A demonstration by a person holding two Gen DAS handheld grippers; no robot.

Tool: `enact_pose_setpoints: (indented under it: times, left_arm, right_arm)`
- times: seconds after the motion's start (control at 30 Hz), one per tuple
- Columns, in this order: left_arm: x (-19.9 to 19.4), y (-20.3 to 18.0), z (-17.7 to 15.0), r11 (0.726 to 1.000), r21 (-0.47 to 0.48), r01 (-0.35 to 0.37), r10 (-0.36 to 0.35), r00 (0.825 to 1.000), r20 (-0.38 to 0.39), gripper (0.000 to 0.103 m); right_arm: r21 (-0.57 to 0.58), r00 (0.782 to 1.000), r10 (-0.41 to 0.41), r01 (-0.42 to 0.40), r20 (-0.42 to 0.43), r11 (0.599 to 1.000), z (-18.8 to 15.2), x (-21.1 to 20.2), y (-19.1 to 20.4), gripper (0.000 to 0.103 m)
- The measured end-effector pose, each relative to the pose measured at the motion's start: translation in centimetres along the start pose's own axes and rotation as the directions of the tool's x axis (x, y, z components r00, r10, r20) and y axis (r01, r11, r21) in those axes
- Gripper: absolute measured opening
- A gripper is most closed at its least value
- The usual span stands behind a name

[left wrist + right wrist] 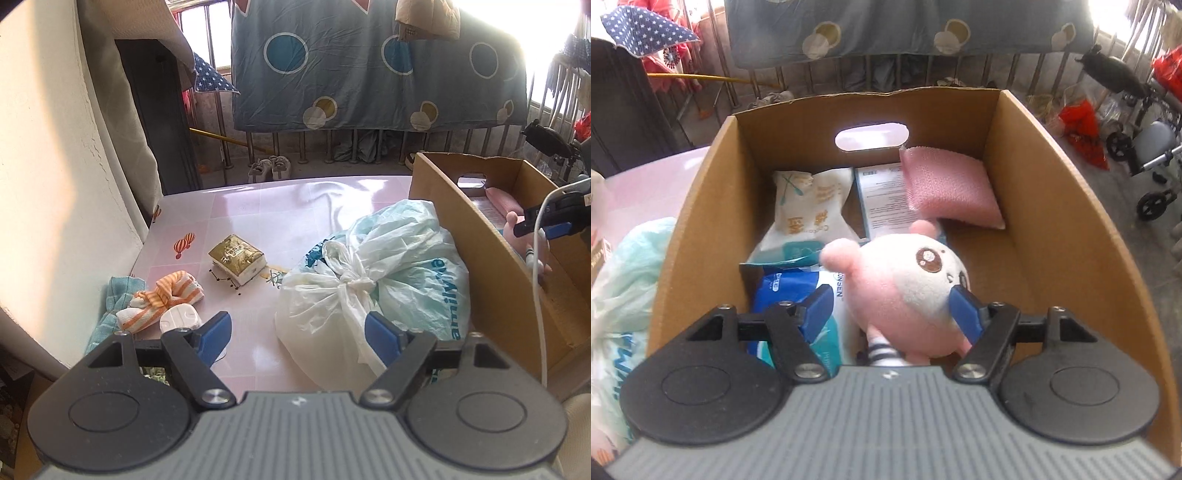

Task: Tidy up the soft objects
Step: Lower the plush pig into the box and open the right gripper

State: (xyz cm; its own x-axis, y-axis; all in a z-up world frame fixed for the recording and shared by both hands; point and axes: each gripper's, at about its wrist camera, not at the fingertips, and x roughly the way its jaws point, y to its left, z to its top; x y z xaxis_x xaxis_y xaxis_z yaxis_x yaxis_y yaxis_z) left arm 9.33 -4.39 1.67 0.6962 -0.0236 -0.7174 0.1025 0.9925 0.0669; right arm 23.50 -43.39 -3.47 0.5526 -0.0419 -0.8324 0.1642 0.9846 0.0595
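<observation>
Over the open cardboard box (1052, 206), my right gripper (894, 314) hangs with its jaws spread wide around a pink-and-white plush toy (908, 288); the right blue pad presses against the toy's face, while the left pad sits clear of it, above a blue-and-white soft pack (783, 291), so I cannot call this a firm grasp. Deeper inside the box lie a white-and-teal pouch (809, 206), a printed leaflet (882, 199) and a pink sponge pad (949, 188) propped in the far right corner. On the pink table (258, 210) to the box's left, my left gripper (299, 332) hovers with jaws released and holding nothing, its pads flanking the near edge of a knotted plastic bag (373, 280) that sits just beside the box wall. Farther left on the table rest a gold-wrapped tissue pack (238, 260), an orange-striped cloth bundle (162, 299), a small white case (181, 317) touching that bundle, and a teal checked cloth (114, 306) at the table's edge.
</observation>
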Motion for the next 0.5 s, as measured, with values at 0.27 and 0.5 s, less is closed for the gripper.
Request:
enact_pose_setpoints:
  times: [0.27, 0.5]
  left_arm:
    - [0.2, 0.7, -0.4, 1.0, -0.016, 0.014, -0.014, 1.0, -0.006, 0.081]
    - [0.2, 1.2, -0.5, 1.0, -0.025, 0.01, -0.01, 1.0, -0.019, 0.081]
  right_arm:
    - [0.11, 1.0, 0.0, -0.001, 0.009, 0.994, 0.7, -2.2, -2.5, 0.071]
    - [0.282, 0.996, 0.073, -0.055, -0.052, 0.958, 0.9, 1.3, -5.8, 0.087]
